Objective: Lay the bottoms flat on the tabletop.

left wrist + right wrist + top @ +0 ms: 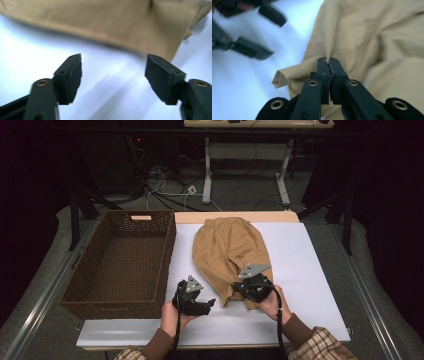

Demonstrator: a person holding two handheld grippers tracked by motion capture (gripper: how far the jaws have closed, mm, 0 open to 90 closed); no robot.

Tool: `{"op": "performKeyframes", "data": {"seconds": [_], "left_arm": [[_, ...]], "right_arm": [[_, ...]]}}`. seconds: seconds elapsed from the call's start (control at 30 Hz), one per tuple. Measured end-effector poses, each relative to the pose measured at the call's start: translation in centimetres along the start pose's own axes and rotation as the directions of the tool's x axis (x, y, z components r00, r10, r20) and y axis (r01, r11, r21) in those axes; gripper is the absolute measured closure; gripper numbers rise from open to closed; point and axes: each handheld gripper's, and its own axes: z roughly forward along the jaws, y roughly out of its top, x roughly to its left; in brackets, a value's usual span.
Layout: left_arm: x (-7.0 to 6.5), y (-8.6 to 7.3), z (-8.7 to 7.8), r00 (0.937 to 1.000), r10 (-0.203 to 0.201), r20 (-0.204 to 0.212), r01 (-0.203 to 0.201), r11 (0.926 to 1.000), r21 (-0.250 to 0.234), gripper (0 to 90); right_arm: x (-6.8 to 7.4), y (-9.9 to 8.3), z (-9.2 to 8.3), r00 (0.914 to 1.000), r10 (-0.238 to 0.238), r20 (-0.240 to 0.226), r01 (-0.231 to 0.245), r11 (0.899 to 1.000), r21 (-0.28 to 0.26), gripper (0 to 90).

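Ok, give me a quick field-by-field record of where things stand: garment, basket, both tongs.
garment: tan shorts lying on the white table top, waistband at the far end
basket: brown wicker basket to the left of the shorts, nothing inside
right tongs: shut, pinching a fold of the tan fabric near the hem
left tongs: open, nothing between the pads, over bare table just short of the shorts' edge
hands: one on each tool at the near table edge
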Motion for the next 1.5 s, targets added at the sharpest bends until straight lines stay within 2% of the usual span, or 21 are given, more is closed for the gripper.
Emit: {"op": "performKeyframes", "data": {"seconds": [0.13,0.23,0.4,0.47,0.5,0.57,0.6,0.67,0.7,0.77,0.93,1.0,1.03,1.13,1.2,1.3,1.37,1.4,1.47,1.5], "left_arm": [[-0.1,-0.1,0.3,1.0,0.007,0.005,-0.007,0.9999,0.014,22.5],[-0.2,-0.1,0.5,0.9997,0.024,0.003,-0.024,0.9995,0.02,21.3],[-0.1,-0.2,0.6,0.9996,0.027,0.005,-0.027,0.9992,0.03,20.5],[-0.1,-0.2,0.7,0.9997,0.026,0.006,-0.026,0.9991,0.032,20.4],[-0.1,-0.2,0.7,0.9997,0.024,0.008,-0.024,0.9991,0.036,20.5],[-0.2,-0.3,0.8,0.9997,0.022,0.011,-0.023,0.9989,0.04,20.4],[-0.2,-0.3,0.9,0.9996,0.027,0.011,-0.027,0.9986,0.046,20.3],[-0.2,-0.3,1.0,0.9996,0.028,0.011,-0.028,0.9984,0.048,20.2],[-0.2,-0.3,1.0,0.9995,0.028,0.013,-0.029,0.9983,0.051,20.2],[-0.2,-0.3,1.0,0.9995,0.028,0.012,-0.029,0.9983,0.051,20.0],[0.0,-0.3,0.9,0.9995,0.032,0.009,-0.032,0.9981,0.052,19.8],[0.0,-0.3,0.9,0.9994,0.032,0.009,-0.032,0.9981,0.053,19.8],[-0.1,-0.3,0.9,0.9995,0.03,0.01,-0.03,0.9982,0.051,19.8],[-0.1,-0.3,0.9,0.9994,0.033,0.011,-0.034,0.998,0.053,19.8],[-0.1,-0.3,1.0,0.9995,0.028,0.015,-0.029,0.9981,0.055,19.7],[-0.1,-0.3,1.1,0.9993,0.034,0.015,-0.035,0.9976,0.059,19.7],[-0.1,-0.3,1.1,0.9993,0.035,0.016,-0.036,0.9975,0.06,19.7],[-0.1,-0.3,1.1,0.9993,0.033,0.019,-0.034,0.9976,0.06,19.7],[-0.1,-0.3,1.1,0.9992,0.034,0.02,-0.035,0.9974,0.063,19.7],[-0.1,-0.3,1.1,0.9992,0.033,0.021,-0.035,0.9974,0.063,19.7]], "right_arm": [[-1.9,-0.6,-2.1,0.9973,0.046,0.058,-0.044,0.998,-0.042,88.6],[-3.4,-1.3,-3.3,0.9916,0.088,0.094,-0.083,0.995,-0.058,88.6],[-5.5,-2.6,-4.7,0.9781,0.144,0.15,-0.134,0.988,-0.074,88.8],[-6.2,-3.2,-5.0,0.972,0.154,0.177,-0.145,0.988,-0.06,88.8],[-6.6,-3.6,-5.0,0.9678,0.159,0.195,-0.152,0.987,-0.052,88.9],[-7.5,-4.6,-4.4,0.9621,0.158,0.222,-0.166,0.986,0.018,88.9],[-7.9,-5.2,-3.9,0.9601,0.176,0.217,-0.189,0.981,0.042,88.8],[-8.8,-6.4,-2.3,0.96,0.193,0.203,-0.221,0.966,0.13,88.3],[-8.9,-6.7,-1.9,0.9595,0.196,0.202,-0.228,0.963,0.145,87.6],[-9.1,-6.8,-1.1,0.9637,0.185,0.192,-0.221,0.957,0.189,82.6],[-9.2,-6.0,-1.9,0.9614,0.202,0.187,-0.234,0.957,0.171,60.8],[-8.9,-5.5,-2.4,0.9601,0.202,0.194,-0.232,0.962,0.148,48.1],[-8.7,-5.1,-2.6,0.9613,0.196,0.194,-0.224,0.965,0.137,45.2],[-7.8,-3.8,-2.7,0.9716,0.156,0.177,-0.177,0.979,0.104,38.4],[-7.2,-3.0,-2.2,0.9774,0.12,0.174,-0.137,0.987,0.087,39.1],[-6.3,-2.0,-0.7,0.9859,0.053,0.159,-0.068,0.994,0.091,47.5],[-5.7,-1.6,0.3,0.9897,-0.003,0.143,-0.015,0.992,0.123,57.8],[-5.4,-1.5,0.7,0.989,-0.022,0.146,0.003,0.992,0.128,66.7],[-5.1,-1.6,1.2,0.9864,-0.047,0.158,0.025,0.99,0.136,79.9],[-5.2,-1.7,1.2,0.985,-0.042,0.167,0.021,0.992,0.128,85.2]]}}
